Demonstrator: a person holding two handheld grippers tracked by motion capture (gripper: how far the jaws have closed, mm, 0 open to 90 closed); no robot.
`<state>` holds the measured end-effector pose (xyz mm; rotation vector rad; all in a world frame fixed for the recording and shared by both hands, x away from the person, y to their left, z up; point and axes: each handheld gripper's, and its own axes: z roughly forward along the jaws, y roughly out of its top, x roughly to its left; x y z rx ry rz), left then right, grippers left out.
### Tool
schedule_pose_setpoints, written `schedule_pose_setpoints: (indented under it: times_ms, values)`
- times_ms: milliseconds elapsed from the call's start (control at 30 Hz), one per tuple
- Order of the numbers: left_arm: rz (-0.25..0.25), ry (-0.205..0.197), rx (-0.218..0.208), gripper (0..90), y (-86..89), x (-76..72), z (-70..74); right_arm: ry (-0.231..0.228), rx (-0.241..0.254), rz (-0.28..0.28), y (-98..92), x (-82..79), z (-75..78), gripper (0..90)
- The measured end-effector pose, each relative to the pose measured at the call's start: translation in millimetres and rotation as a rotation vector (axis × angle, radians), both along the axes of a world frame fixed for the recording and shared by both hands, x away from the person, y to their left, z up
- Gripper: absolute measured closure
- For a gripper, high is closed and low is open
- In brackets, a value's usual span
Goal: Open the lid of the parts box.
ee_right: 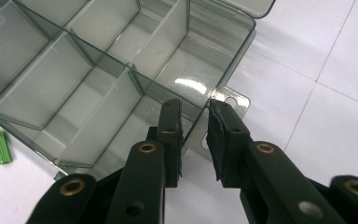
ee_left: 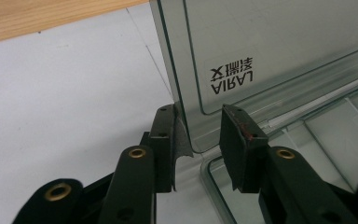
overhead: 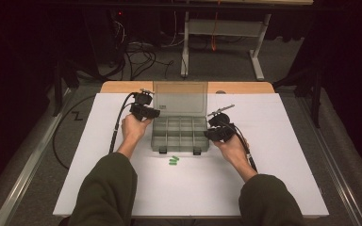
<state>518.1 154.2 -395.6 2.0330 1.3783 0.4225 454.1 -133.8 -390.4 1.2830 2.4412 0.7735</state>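
Overhead, box point(overhead: 180, 134) sits open mid-worktop point(overhead: 283, 155), plugs point(overhead: 174, 160) unloaded in front. Left claw point(ee_left: 198, 140): jaws apart, straddling lid point(ee_left: 270, 51) corner, pads clear. Right claw point(ee_right: 195, 135): clamped on box wall, steadying.

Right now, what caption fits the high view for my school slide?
Two hands hold a tool at each side of an open clear organizer box, with green plugs on the white table in front.

Green wall plugs point(overhead: 174, 160) on white table point(overhead: 273, 179); floor cables point(overhead: 141, 54) beyond.
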Motion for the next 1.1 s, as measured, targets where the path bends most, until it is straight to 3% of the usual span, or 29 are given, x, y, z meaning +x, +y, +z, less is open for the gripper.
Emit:
schedule_pose_setpoints:
  times_ms: [167, 433, 533, 900, 1000, 1100]
  values:
    - [0.01, -0.004, 0.009, 58.7, 1.2, -0.1, 0.2, -0.003, -0.004, 0.003, 0.1, 0.1, -0.1, 77.3]
    - [-0.009, -0.005, 0.001, 59.0, 0.1, -5.6, 3.7, -0.006, -0.006, 0.005, 0.2, -0.1, -0.2, 77.3]
    - [-0.028, 0.0, 0.035, 59.1, -1.6, -8.5, 4.7, -0.005, -0.007, 0.005, 0.1, -0.7, -0.2, 77.2]
    - [-0.046, 0.015, 0.037, 53.5, 0.6, -17.2, 6.3, -0.018, -0.021, 0.019, 1.5, -3.4, -0.1, 76.5]
    - [-0.056, 0.005, 0.043, 52.6, -0.9, -20.6, 10.2, -0.013, -0.005, 0.022, 0.4, -3.0, 0.0, 73.5]
    - [-0.064, 0.005, 0.056, 50.1, -1.7, -24.1, 12.6, -0.014, 0.049, 0.007, -2.8, -2.2, 0.6, 67.6]
